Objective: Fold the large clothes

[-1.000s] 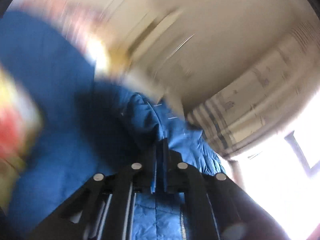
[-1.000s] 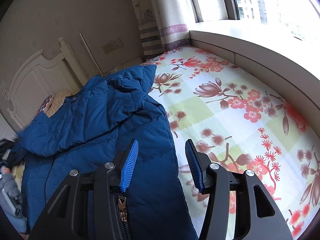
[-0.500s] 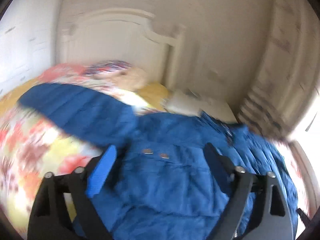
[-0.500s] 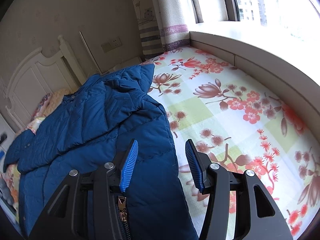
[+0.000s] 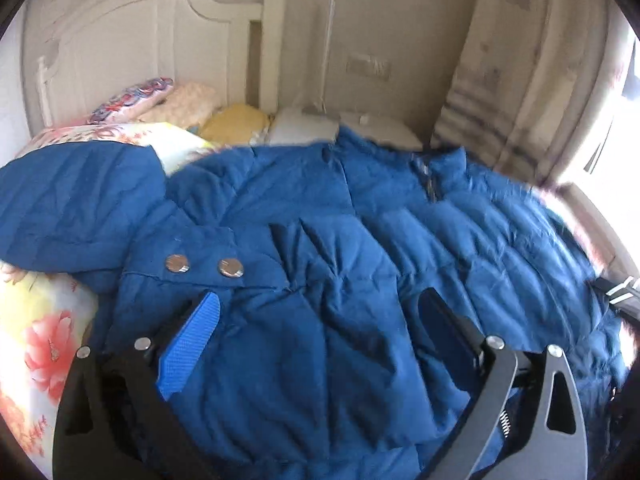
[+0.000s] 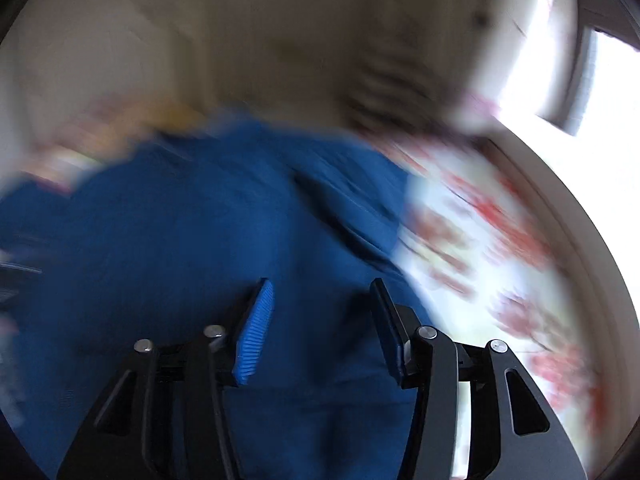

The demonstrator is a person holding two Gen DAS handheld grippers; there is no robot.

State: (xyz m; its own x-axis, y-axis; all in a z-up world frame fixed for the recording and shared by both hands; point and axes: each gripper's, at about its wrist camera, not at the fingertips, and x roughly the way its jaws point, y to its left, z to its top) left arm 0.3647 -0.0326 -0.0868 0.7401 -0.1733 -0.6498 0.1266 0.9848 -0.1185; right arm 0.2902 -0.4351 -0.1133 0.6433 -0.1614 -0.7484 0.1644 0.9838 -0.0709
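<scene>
While unpinched, jacket [image 5: 320,240] beneath fingers [image 5: 188,344]

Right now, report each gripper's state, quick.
Left gripper: jaws have just been opening, now wide, nothing gripped, above the blue jacket.
Right gripper: open, holding nothing.

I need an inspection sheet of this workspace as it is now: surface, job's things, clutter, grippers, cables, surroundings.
Surface: bed with floral sheet, mostly covered.
Job's things: blue padded jacket spread out, rumpled; sleeve lies out to the side; two snap buttons visible.
Clutter: pillows heaped at the headboard.
Grippers: left gripper has just opened, wide over the jacket, nothing pinched; right gripper open, nothing between, view blurred.
Cables: nothing seen.
Surroundings: white headboard, curtain, bright window.
</scene>
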